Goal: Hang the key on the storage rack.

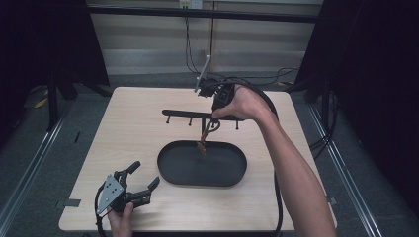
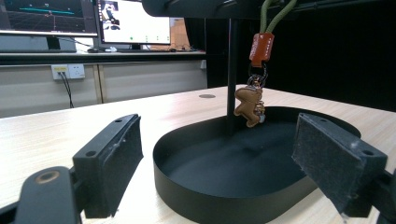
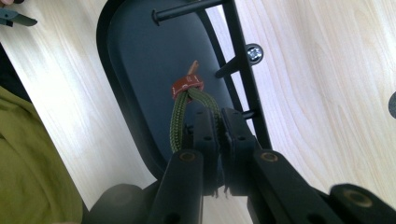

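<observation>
Two grippers — your right gripper [image 3: 219,122] pinches the green cord [image 3: 179,122] tight | brown toy [image 2: 249,106] hangs over the black tray [image 1: 170,170] | your left gripper [image 1: 145,178] gapes wide, holding nothing.

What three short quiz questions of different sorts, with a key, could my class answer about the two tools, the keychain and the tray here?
1. True or false: the left tool is shut on the black oval tray.
2. Multiple choice: the right tool grips which part of the keychain? A) the brown charm B) the green cord loop C) the metal ring
3. Short answer: where is the brown charm relative to the tray?

Key
1. False: its jaws stand open, off the tray, near the table's front edge.
2. B: the green cord loop.
3. It hangs above the tray's inside, beside the black rack; whether it touches the bottom cannot be told.
</observation>
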The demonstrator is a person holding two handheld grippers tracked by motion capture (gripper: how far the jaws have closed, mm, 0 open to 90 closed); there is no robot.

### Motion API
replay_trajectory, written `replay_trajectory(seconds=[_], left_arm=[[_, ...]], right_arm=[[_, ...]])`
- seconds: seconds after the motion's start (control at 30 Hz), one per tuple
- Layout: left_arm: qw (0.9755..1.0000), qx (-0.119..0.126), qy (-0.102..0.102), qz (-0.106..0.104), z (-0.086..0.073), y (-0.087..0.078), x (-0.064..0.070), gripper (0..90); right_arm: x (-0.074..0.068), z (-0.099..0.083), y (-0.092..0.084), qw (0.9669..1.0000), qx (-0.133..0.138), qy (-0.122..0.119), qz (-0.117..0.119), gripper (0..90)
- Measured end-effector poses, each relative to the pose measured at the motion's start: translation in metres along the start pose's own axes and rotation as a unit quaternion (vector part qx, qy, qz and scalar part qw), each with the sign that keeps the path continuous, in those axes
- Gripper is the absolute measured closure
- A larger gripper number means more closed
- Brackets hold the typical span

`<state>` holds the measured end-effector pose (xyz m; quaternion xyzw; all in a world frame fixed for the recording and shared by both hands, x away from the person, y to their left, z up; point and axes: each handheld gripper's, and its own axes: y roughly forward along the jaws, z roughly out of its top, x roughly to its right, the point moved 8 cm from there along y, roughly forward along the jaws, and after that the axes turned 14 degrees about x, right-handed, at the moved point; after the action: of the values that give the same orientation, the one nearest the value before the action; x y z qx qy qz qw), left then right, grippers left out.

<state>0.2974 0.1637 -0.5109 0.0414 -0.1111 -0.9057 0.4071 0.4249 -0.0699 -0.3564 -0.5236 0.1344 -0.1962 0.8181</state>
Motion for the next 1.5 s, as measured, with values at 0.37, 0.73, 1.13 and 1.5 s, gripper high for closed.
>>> replay_trajectory(seconds=[0.37,0.73,1.13,1.5], left_arm=[[1.0000,-0.002,0.002,-0.001,0.000,0.000,0.000,15.7],[1.0000,-0.001,0.001,0.000,0.000,0.000,0.000,15.6],[1.0000,-0.002,0.004,-0.001,0.000,0.000,-0.001,15.6],[1.0000,-0.002,0.004,-0.002,0.000,0.000,0.000,15.6]], right_arm=[[0.005,0.002,0.003,0.9999,0.013,0.007,0.008,84.9],[0.006,0.002,0.003,0.9997,0.020,0.009,0.009,83.1],[0.007,-0.005,0.000,0.9994,0.024,0.023,0.007,76.9],[-0.001,-0.009,-0.005,0.9938,0.100,0.047,-0.008,58.0]])
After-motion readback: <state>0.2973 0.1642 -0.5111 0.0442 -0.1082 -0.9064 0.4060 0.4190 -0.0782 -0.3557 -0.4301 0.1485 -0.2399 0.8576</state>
